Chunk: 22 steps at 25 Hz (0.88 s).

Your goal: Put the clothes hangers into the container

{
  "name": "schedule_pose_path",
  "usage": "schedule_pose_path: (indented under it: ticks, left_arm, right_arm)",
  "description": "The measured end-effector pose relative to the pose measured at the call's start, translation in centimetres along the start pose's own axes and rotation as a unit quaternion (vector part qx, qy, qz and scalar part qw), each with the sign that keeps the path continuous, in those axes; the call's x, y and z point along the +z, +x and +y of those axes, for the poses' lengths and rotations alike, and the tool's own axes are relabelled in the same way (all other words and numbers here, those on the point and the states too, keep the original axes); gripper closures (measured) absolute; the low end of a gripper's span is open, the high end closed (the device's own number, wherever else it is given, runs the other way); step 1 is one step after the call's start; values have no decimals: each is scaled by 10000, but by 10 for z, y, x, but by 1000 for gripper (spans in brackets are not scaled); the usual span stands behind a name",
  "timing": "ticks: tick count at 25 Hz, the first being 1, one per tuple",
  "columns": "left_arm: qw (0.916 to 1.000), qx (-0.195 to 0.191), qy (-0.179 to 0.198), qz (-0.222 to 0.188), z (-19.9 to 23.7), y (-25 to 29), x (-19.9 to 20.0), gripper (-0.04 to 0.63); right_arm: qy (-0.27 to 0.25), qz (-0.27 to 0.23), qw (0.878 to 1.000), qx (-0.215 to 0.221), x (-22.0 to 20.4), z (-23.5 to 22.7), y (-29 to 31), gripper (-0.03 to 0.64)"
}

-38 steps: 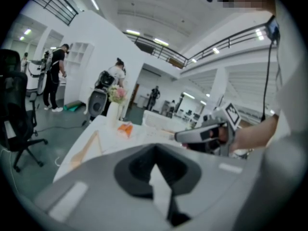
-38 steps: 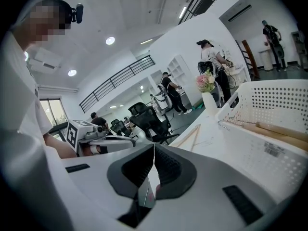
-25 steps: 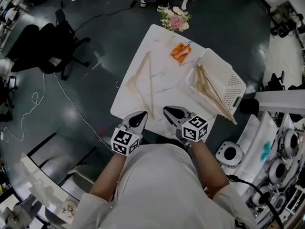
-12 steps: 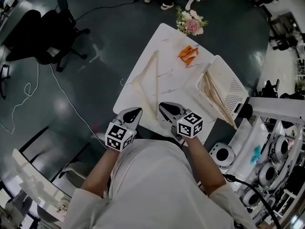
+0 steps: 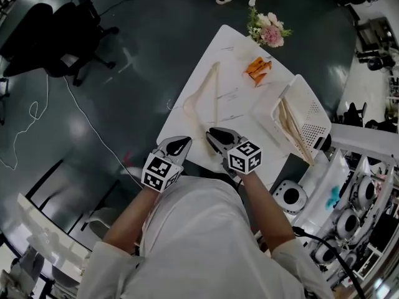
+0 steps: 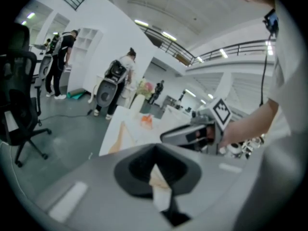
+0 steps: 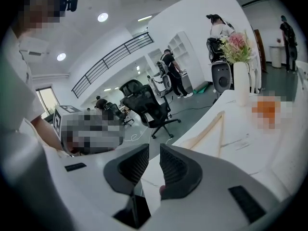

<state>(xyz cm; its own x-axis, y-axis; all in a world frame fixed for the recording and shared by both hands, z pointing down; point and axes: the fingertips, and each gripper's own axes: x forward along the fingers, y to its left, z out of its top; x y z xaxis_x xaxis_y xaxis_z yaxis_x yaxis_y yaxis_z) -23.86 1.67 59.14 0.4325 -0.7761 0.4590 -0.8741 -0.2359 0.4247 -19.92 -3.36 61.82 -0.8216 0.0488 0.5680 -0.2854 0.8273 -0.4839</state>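
A pale wooden hanger (image 5: 206, 98) lies flat on the white table (image 5: 240, 114); it also shows in the left gripper view (image 6: 120, 136) and the right gripper view (image 7: 211, 129). The white perforated container (image 5: 315, 120) stands at the table's right edge with other hangers (image 5: 292, 129) inside. My right gripper (image 5: 212, 132) (image 7: 153, 150) hovers at the hanger's near end. Its jaws have just been opening and stand slightly apart, with nothing between them. My left gripper (image 5: 186, 141) (image 6: 155, 150) is just left of it, over the table's near edge, shut and empty.
An orange object (image 5: 257, 70) and a vase of flowers (image 5: 268, 30) sit at the table's far end. A black office chair (image 5: 50, 42) and cables lie on the dark floor to the left. Equipment crowds the right side.
Both grippers have shifted left along the table's near edge, which brings the right one to the hanger's near end. The right jaws have parted a little. The hanger has not moved.
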Motion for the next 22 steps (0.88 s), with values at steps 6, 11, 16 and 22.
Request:
schedule_pose_path:
  ticks: [6, 11, 16, 22]
  left_arm:
    - [9997, -131, 11, 215, 18, 7, -9, 594]
    - [9990, -152, -22, 413, 37, 11, -16, 594]
    - [9989, -179, -19, 438, 55, 11, -11, 594]
    - [9990, -89, -178, 407, 78, 6, -10, 594]
  right_arm:
    - [-75, 426, 9987, -273, -15, -24, 41, 535]
    - [-130, 761, 9951, -616, -31, -45, 69, 518]
    - [-237, 1150, 9890, -900, -49, -64, 94, 503]
    - [-566, 1671, 9781, -1105, -65, -78, 126, 474]
